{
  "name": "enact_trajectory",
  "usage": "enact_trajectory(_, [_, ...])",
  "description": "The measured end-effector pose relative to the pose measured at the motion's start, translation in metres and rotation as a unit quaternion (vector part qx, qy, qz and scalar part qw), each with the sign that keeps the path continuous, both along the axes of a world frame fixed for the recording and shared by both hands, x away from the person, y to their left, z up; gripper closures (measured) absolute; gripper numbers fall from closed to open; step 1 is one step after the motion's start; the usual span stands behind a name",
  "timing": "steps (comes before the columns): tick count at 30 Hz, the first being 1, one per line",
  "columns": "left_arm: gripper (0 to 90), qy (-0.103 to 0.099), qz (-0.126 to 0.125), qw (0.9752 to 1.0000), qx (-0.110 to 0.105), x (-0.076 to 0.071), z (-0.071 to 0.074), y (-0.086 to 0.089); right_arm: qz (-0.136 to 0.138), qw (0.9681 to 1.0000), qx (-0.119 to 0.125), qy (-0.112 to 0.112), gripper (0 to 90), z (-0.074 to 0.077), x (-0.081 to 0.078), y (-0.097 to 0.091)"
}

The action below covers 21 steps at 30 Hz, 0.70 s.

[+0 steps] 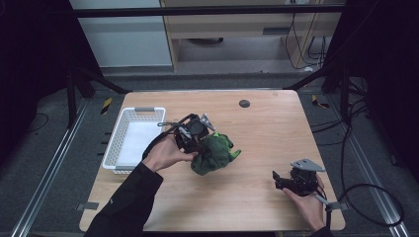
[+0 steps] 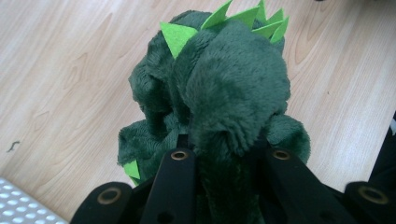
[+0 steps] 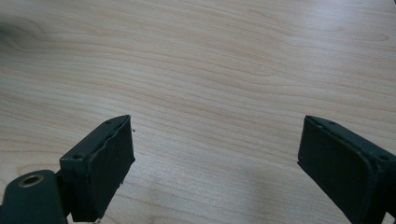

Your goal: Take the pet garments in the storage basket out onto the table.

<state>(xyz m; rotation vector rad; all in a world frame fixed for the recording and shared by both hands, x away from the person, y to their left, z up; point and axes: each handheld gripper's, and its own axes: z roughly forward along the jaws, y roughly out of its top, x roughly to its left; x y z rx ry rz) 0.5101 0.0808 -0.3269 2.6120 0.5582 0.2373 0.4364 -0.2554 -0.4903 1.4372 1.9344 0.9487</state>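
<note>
Dark green plush toy (image 1: 213, 153) with bright green felt spikes, lying near the middle of the wooden table (image 1: 257, 133), just right of the white perforated basket (image 1: 132, 140). Fur deep and matted; spikes in a row along one ridge, seen in the left gripper view (image 2: 224, 74) as pointed triangles at the top and one small tab low on the left. Left gripper (image 1: 190, 136) held in the left hand (image 1: 165, 154), jaws clamped on the toy's plush body, pile bulging between them. Right gripper (image 1: 291, 181) in the right hand (image 1: 306, 202), near the table's right front corner, well apart from the toy; jaws set wide apart over bare wood in the right gripper view (image 3: 215, 158). High view: basket, dark round mark (image 1: 244, 103) near the far edge, both sleeves. Left gripper view: corner of the basket's perforated wall (image 2: 23, 210).
</note>
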Motion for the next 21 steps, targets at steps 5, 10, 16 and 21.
enact_trajectory(5, [79.4,0.009,-0.002,0.9999,0.004,0.004,-0.011,-0.003,-0.001,1.0000,-0.002,-0.002,10.6,0.000,0.000,-0.001])
enact_trajectory(10, [79.4,0.021,-0.005,0.9997,0.007,0.006,-0.025,-0.006,0.000,1.0000,-0.002,-0.002,10.6,0.000,0.000,-0.001])
enact_trajectory(16, [79.3,0.031,-0.009,0.9994,0.010,0.008,-0.039,-0.010,0.000,1.0000,-0.003,-0.002,10.5,0.000,0.000,-0.001])
enact_trajectory(21, [79.3,0.041,-0.020,0.9989,0.011,0.008,-0.052,-0.016,0.000,1.0000,-0.002,-0.001,10.5,0.000,0.000,0.000])
